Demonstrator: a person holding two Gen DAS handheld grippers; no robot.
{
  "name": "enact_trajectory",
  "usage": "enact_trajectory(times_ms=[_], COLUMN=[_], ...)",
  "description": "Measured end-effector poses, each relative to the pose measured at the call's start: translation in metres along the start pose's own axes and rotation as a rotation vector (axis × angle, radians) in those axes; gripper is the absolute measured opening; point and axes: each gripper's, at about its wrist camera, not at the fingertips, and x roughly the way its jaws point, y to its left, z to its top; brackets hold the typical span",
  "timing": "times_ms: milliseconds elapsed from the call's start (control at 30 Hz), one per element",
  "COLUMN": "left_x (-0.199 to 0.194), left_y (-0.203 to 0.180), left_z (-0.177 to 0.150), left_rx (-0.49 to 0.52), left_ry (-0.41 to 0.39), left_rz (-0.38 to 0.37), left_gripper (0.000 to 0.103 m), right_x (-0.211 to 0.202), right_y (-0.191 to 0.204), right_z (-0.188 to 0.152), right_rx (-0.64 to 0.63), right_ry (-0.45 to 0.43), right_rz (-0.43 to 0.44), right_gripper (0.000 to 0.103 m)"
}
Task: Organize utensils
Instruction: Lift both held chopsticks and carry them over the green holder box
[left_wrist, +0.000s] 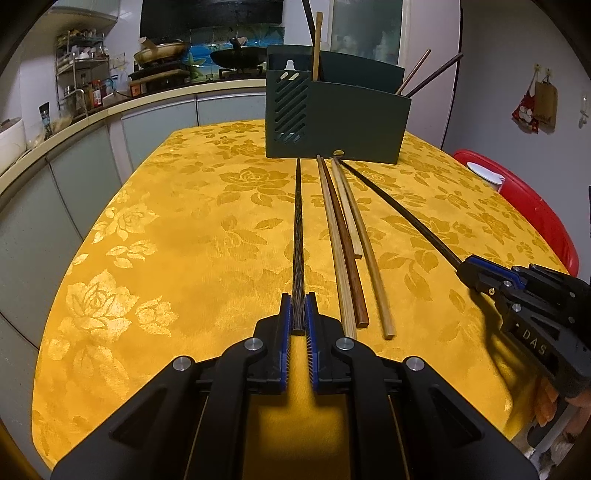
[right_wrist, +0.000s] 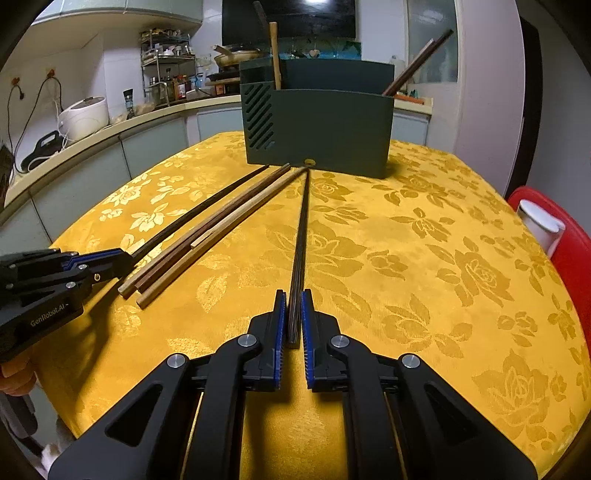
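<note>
dark chopstick (left_wrist: 298, 236) in each clamped tool (left_wrist: 299, 314)

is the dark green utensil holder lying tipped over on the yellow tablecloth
No, the dark green utensil holder stands upright on the yellow tablecloth, with chopsticks poking out of its top.

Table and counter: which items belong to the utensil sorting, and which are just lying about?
Job:
left gripper and right gripper, each shut on a dark chopstick
four loose wooden chopsticks
green holder

Lying about:
rice cooker
pans
spice rack
red chair
</note>
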Motion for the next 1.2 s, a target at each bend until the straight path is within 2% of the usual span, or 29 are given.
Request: enact_trajectory(times_ms=[100, 233, 633, 833, 1200], left_x=[-0.003, -0.018, -0.094, -0.124, -0.148], left_y=[0.002, 0.008, 0.005, 0.002, -0.003], left_z=[0.001, 0.006, 0.054, 0.085, 0.125], left_rx=[0.005, 0.001, 0.051, 0.063, 0.092], left_ry=[-0.008, -0.043, -0.232, -0.302, -0.359], left_rz=[0.011, 0.024, 0.046, 0.021, -0.020], left_gripper=[0.007, 0.007, 0.007, 0.007, 0.007], right_x=[-0.002, -0.016, -0.098, -0.128, -0.141], right_y=[-0.005, -0.012, -0.041, -0.041, -0.049], right_z=[0.002, 0.009, 0.059, 0.084, 0.120], right_rx=[0.028, 0.054, 0.076, 0.064, 0.082], right_ry=[0.022, 0.001, -0.215, -0.304, -0.338], right_rz=[0.015, 0.023, 0.047, 0.082, 0.118], right_gripper=[0.008, 0.008, 0.008, 0.008, 0.008])
